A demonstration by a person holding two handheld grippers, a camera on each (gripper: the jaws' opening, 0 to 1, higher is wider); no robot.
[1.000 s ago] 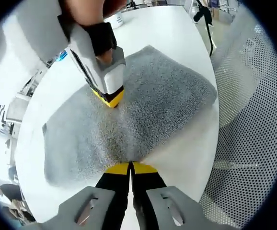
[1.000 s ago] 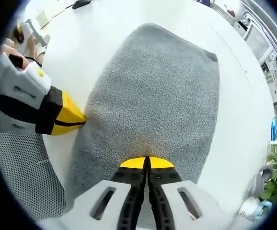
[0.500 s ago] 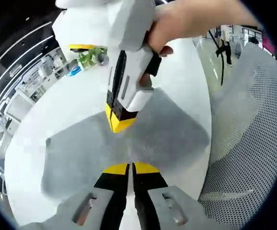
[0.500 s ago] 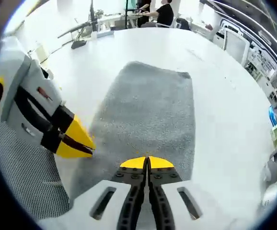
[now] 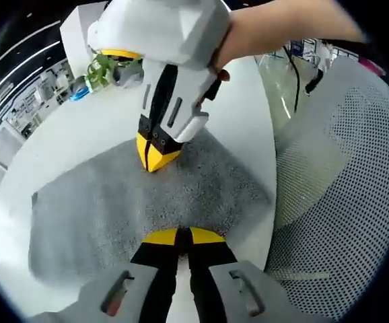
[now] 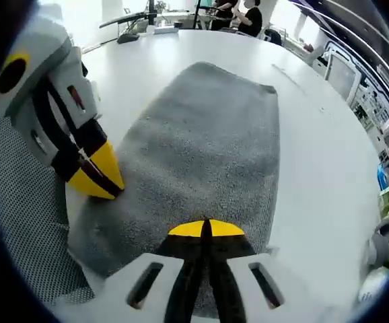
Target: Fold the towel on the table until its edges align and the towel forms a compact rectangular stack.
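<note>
Closed tight, both grippers hold nothing. Left gripper [image 5: 182,235] hangs over the near edge of the grey towel [image 5: 120,202], which lies folded flat on the white table [image 5: 66,145]. Right gripper [image 6: 205,229] tips toward the towel's middle, perhaps touching it. No containers are clear enough to tell.

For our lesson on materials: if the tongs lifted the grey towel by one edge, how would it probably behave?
The towel would likely sag and drape, since it lies limp and flat on the table. Its looped pile looks grippy, so the closed left tongs and right tongs probably wouldn't slip. It looks thick, so it may feel fairly heavy.
</note>
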